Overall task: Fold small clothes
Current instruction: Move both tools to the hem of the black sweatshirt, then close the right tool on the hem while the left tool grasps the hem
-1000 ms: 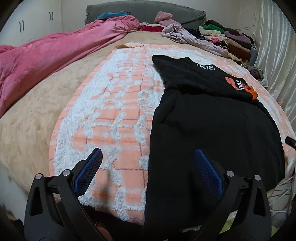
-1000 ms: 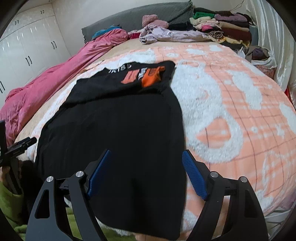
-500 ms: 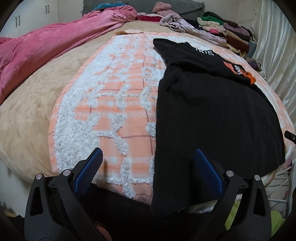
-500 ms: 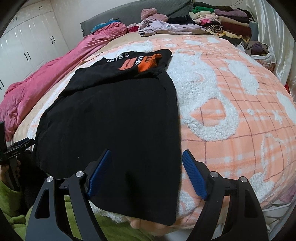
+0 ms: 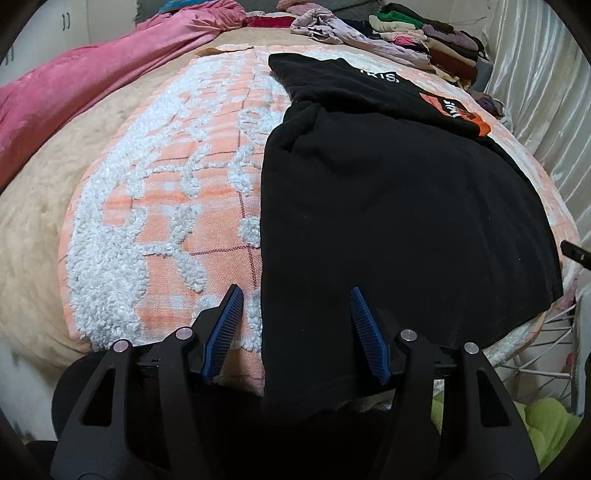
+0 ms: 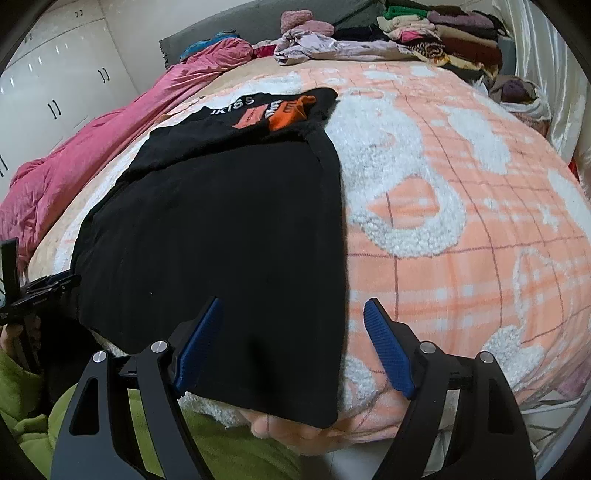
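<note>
A black garment (image 5: 388, 206) with an orange patch and white lettering lies flat on the orange-and-white blanket (image 5: 166, 206); its far end is folded over. My left gripper (image 5: 295, 290) hovers at the near left corner of the hem. Its jaws are closing, the garment's left edge lies between them, and the pads do not touch the cloth. My right gripper (image 6: 293, 302) stands open over the near right corner of the garment (image 6: 221, 229), with the cloth's right edge between its fingers. The hem hangs over the bed's edge.
A pink quilt (image 5: 92, 85) lies along the left side of the bed. Piles of clothes (image 6: 424, 33) sit at the head end. A curtain (image 5: 546, 92) hangs on the right, white wardrobes (image 6: 55, 92) on the left. A green sleeve (image 6: 147, 443) shows below.
The left gripper's jaws have narrowed from wide open. Both grippers have come down closer to the garment's near hem at the bed's edge.
</note>
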Action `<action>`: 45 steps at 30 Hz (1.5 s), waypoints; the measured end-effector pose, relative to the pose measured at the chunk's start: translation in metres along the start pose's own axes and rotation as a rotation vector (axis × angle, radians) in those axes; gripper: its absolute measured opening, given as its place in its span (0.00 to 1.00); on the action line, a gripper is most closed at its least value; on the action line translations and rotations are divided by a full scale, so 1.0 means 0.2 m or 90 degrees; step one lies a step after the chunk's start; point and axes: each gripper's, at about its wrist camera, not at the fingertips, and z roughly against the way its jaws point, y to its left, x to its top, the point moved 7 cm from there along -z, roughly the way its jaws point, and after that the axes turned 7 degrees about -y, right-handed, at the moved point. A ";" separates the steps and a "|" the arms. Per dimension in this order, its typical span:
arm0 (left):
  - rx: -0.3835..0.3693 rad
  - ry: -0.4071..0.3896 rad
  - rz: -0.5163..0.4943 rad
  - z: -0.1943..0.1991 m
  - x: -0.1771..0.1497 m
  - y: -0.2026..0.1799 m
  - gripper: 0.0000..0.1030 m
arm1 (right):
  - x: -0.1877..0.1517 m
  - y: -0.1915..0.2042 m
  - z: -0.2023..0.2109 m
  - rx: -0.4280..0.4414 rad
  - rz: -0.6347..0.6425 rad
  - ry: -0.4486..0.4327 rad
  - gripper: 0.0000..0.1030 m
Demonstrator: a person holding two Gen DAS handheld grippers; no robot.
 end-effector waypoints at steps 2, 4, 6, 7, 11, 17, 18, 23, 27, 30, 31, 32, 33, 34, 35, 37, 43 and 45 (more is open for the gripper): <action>0.000 0.000 0.001 0.00 0.00 0.00 0.51 | -0.01 -0.01 -0.02 0.002 -0.003 0.008 0.72; 0.001 0.000 -0.001 0.00 0.00 0.00 0.51 | -0.02 -0.02 -0.04 0.007 -0.011 0.017 0.68; 0.000 0.000 0.000 0.00 0.00 0.00 0.51 | -0.04 -0.03 -0.07 0.011 -0.021 0.024 0.62; -0.001 0.000 0.001 0.00 0.00 0.00 0.51 | -0.04 -0.04 -0.08 0.011 -0.025 0.028 0.51; -0.001 0.000 0.002 0.00 0.00 0.00 0.51 | -0.05 -0.03 -0.08 0.033 -0.036 0.030 0.22; 0.007 -0.004 0.003 0.00 0.00 0.00 0.47 | -0.05 -0.02 -0.05 0.063 -0.039 0.029 0.15; 0.009 -0.006 0.002 0.01 0.00 0.00 0.43 | -0.06 -0.04 -0.05 0.063 -0.043 0.035 0.15; 0.017 -0.011 0.006 0.02 0.01 0.02 0.32 | -0.11 -0.06 -0.05 0.064 -0.040 0.043 0.19; 0.024 -0.009 -0.002 0.01 0.01 0.01 0.33 | -0.11 -0.04 -0.08 0.075 -0.044 0.041 0.28; 0.030 -0.009 -0.007 0.01 0.01 0.00 0.32 | -0.09 -0.03 -0.09 0.074 -0.038 0.031 0.26; 0.034 -0.010 -0.011 0.01 0.01 0.00 0.30 | -0.09 -0.02 -0.09 0.075 -0.037 0.029 0.19; 0.038 -0.011 -0.016 0.01 0.01 -0.01 0.28 | -0.08 -0.03 -0.09 0.078 -0.040 0.027 0.12; 0.045 -0.013 -0.024 0.01 0.02 -0.02 0.26 | -0.07 -0.02 -0.08 0.084 -0.044 0.023 0.10; 0.052 -0.015 -0.030 0.02 0.02 -0.02 0.23 | -0.07 -0.02 -0.08 0.088 -0.044 0.020 0.09; 0.057 -0.016 -0.036 0.02 0.02 -0.03 0.22 | -0.06 -0.01 -0.07 0.090 -0.039 0.016 0.08; 0.064 -0.022 -0.045 0.03 0.03 -0.04 0.08 | -0.05 0.00 -0.05 0.093 -0.032 0.009 0.08; 0.039 -0.041 -0.050 0.08 0.07 -0.09 0.04 | 0.05 0.02 0.02 0.118 -0.033 -0.029 0.08; 0.034 -0.044 -0.043 0.09 0.08 -0.09 0.04 | 0.08 0.02 0.04 0.123 -0.034 -0.042 0.08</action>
